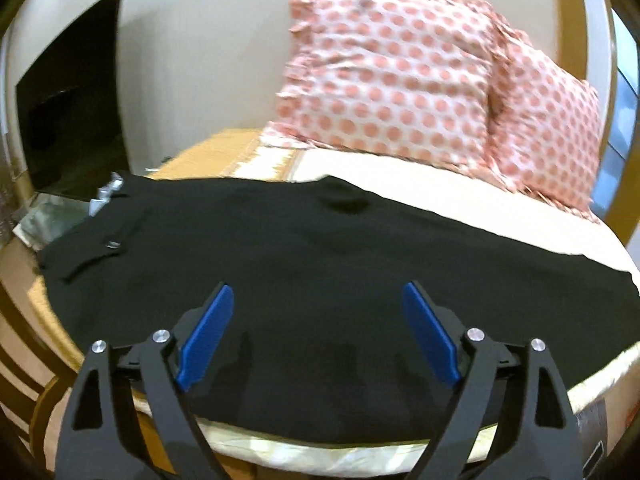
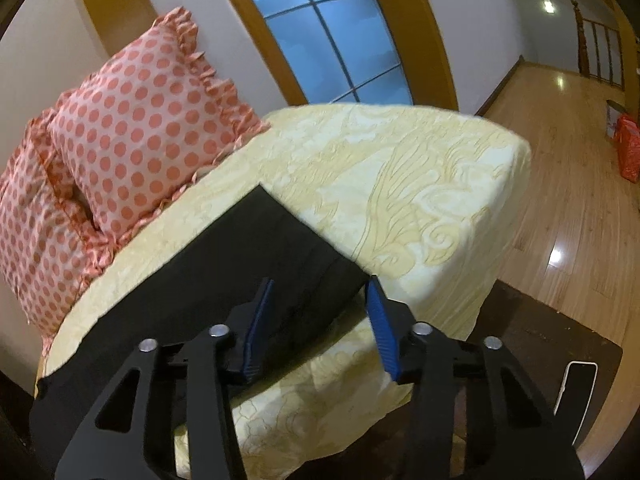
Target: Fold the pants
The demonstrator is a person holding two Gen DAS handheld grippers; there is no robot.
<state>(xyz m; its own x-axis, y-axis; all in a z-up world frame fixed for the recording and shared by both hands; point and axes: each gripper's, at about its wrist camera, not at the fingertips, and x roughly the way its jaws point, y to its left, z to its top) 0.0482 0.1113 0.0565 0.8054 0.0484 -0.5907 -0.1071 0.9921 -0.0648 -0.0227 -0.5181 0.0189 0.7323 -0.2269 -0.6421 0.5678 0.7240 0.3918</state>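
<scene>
Black pants (image 1: 304, 264) lie spread flat across the cream-yellow bedspread (image 1: 440, 176). The waist end with a pocket and metal clasp is at the left in the left wrist view. My left gripper (image 1: 318, 294) is open and empty, hovering over the middle of the pants near the front edge. In the right wrist view the leg end of the pants (image 2: 256, 256) lies along the bed. My right gripper (image 2: 320, 284) is open, its blue fingers standing on either side of the hem corner, not closed on it.
Two pink polka-dot pillows (image 1: 392, 68) lean against the wall at the head of the bed; they also show in the right wrist view (image 2: 132, 120). A dark rug (image 2: 552, 328) and a white phone (image 2: 580, 396) lie on the wood floor beside the bed. A window (image 2: 324, 28) is behind.
</scene>
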